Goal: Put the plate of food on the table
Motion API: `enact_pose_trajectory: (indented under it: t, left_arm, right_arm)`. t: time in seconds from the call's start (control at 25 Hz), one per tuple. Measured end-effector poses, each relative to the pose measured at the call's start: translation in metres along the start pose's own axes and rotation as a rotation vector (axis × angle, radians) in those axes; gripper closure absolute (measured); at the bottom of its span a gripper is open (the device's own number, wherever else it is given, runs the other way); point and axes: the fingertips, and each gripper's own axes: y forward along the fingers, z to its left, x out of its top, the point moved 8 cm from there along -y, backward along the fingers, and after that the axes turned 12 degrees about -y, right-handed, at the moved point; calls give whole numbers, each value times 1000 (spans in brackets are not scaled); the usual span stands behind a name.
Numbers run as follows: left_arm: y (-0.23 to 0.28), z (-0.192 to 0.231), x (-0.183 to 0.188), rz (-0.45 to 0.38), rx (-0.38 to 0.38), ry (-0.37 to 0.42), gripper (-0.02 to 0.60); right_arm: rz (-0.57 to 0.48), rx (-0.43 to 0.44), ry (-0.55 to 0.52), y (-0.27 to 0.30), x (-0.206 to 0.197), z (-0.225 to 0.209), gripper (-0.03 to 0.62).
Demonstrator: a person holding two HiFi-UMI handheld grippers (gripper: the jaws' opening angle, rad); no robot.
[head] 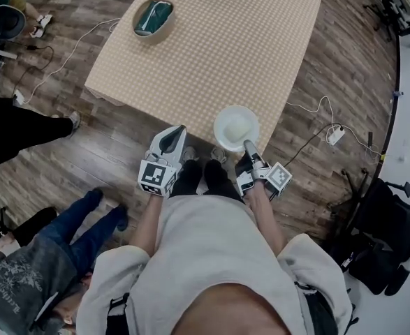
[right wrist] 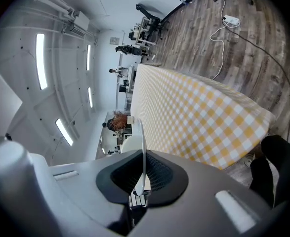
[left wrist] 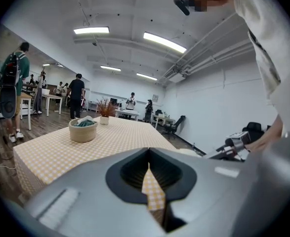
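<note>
A white plate point(head: 236, 127) with pale food hangs over the near edge of the table point(head: 211, 54), which has a yellow checked cloth. My right gripper point(head: 248, 145) is shut on the plate's near rim. In the right gripper view the plate point(right wrist: 141, 147) shows edge-on between the jaws of the right gripper point(right wrist: 142, 157). My left gripper point(head: 173, 135) is just short of the table's near edge, left of the plate, shut and holding nothing. In the left gripper view only a thin slit of cloth shows between the jaws of the left gripper point(left wrist: 148, 156).
A round basket point(head: 153, 17) with a teal cloth sits at the table's far left. People stand on the wooden floor at the left. Cables and a power strip point(head: 335, 135) lie right of the table. A black office chair point(head: 393, 229) stands at the right.
</note>
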Motion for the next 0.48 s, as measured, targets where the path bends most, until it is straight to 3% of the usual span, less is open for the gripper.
enact_pose_trajectory:
  t: [0.48]
  left_arm:
    - [15, 4, -30, 56, 23, -40, 571]
  right_arm:
    - [45, -42, 17, -2, 0, -34, 585]
